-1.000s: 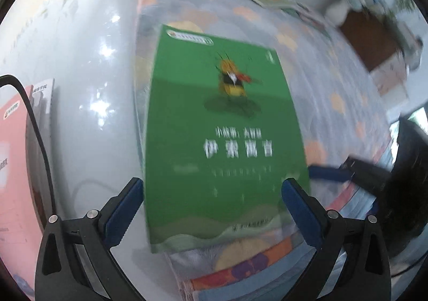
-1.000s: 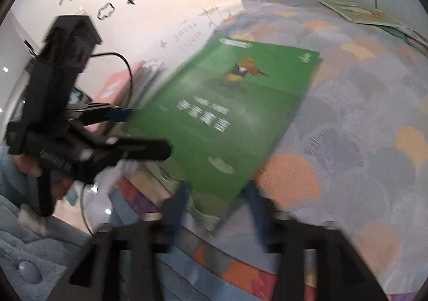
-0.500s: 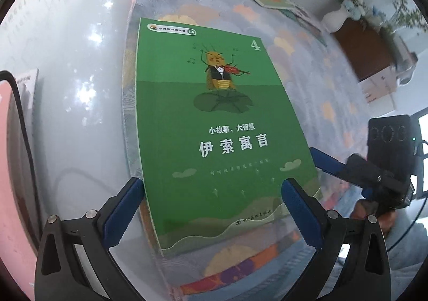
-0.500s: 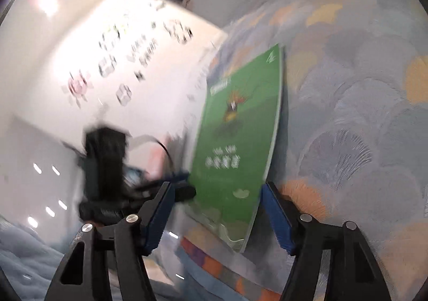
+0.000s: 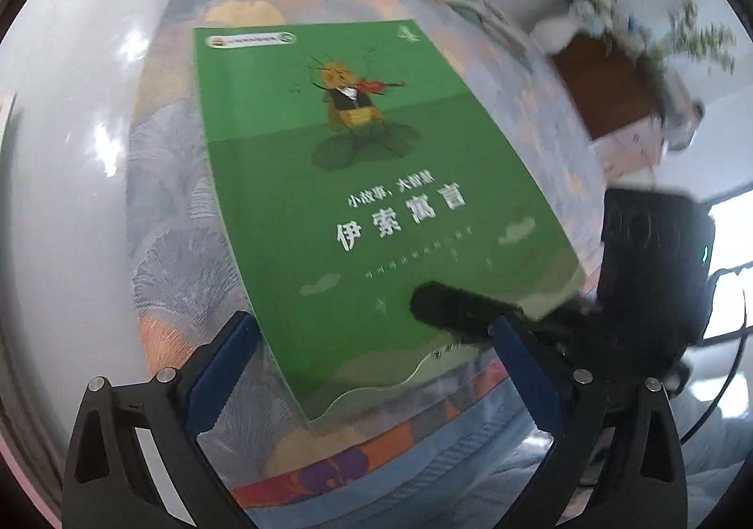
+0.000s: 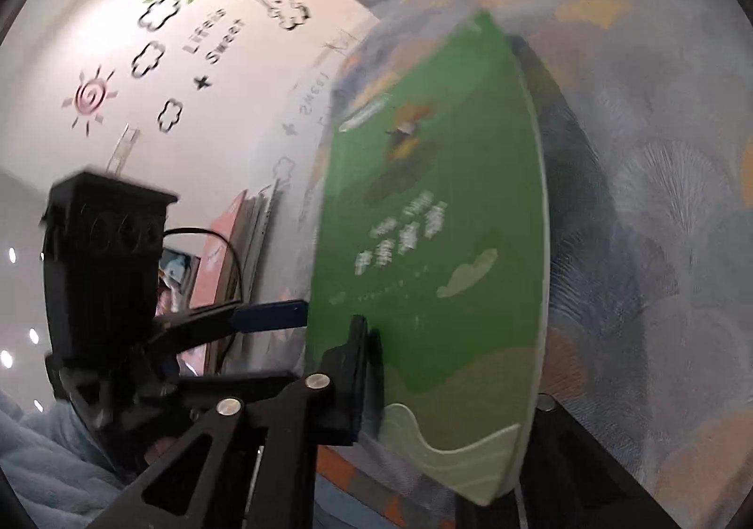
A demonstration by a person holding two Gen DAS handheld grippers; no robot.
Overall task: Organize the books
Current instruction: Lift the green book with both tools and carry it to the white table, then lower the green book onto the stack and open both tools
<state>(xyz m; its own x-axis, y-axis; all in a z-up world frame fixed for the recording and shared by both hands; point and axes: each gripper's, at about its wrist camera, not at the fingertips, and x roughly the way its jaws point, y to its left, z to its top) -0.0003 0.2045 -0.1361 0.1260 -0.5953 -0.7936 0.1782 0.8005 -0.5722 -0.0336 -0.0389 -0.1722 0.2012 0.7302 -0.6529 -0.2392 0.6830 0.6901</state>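
The right gripper is clamped on the near corner of the green book; the left gripper stands spread wide around the book's near edge; the book lies lengthwise away on a patterned mat; beyond, a decorated white wall and pink books.

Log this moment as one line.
step: lifting book | right gripper: shut on green book, near corner | left gripper: open, astride near edge | surface: patterned cloth

Black tongs, blue pads, silver screws, black cable.
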